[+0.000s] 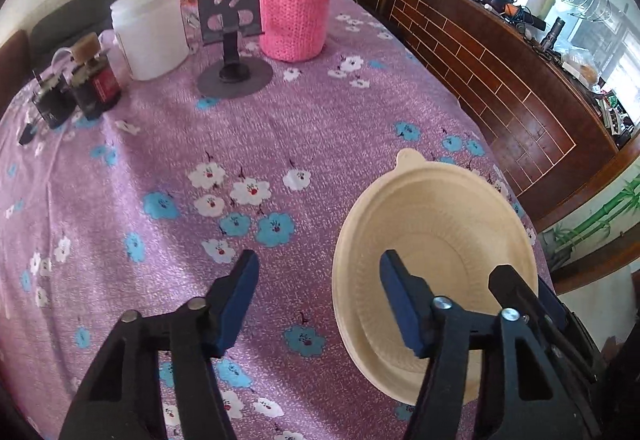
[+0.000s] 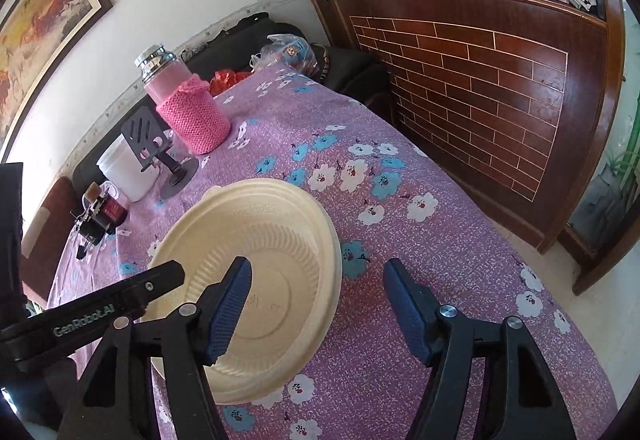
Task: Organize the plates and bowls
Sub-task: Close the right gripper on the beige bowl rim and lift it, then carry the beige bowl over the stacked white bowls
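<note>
purple floral tablecloth [image 1: 280, 128], cream bowl [image 1: 432, 224] (near edge), brick-patterned wood cabinet [image 2: 480, 80], both grippers open

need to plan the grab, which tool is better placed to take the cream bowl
Either could; slight edge to the left tool: its right finger is already inside the cream ribbed plastic bowl, straddling the near rim. The right tool straddles the opposite rim.
</note>
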The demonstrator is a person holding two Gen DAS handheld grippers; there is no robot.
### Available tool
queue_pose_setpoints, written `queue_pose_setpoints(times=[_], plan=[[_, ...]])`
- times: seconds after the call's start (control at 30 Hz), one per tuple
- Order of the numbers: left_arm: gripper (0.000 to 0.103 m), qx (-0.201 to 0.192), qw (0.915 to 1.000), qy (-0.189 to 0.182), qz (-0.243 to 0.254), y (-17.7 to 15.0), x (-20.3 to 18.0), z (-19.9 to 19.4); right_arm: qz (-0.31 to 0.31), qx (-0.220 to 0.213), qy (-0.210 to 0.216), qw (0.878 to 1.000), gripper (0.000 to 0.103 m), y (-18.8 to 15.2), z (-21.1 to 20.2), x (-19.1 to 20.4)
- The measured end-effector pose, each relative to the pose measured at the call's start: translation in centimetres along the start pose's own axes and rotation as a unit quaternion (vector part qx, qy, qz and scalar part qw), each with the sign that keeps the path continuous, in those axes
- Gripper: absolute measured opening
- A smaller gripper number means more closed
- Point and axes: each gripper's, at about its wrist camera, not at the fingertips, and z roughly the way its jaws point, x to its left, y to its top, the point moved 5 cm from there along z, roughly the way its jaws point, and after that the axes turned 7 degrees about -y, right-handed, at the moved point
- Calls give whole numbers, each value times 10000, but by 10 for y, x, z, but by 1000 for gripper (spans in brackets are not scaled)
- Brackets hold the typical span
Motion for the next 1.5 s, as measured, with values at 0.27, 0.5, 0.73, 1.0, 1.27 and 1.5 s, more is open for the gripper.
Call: queue_pose_setpoints(times=[0.27, 0.5, 0.73, 1.0, 1.27, 1.5], plan=[[19, 168, 9997, -149, 137, -7, -9, 11, -89, 133, -2, 9999, 58, -4, 7, 4], [14, 140, 9993, -242, 245, -9, -16, 8, -41, 313, 106, 9994, 28, -9, 13, 4], [14, 35, 9996, -226, 153, -12, -8, -2, -105, 300, 210, 9993, 21, -11, 13, 9], [16, -401, 9991, -81, 112, -29, 12, -41, -557, 94, 589, 9967, 19, -17, 2, 35], [17, -726, 9973, 70, -19, -50, 40, -87, -940, 54, 806, 9923, 18, -36, -16, 76], [17, -1071, 9938, 178, -233, -72, 68, -131, -1157, 1, 990, 9883, 18, -57, -48, 114]])
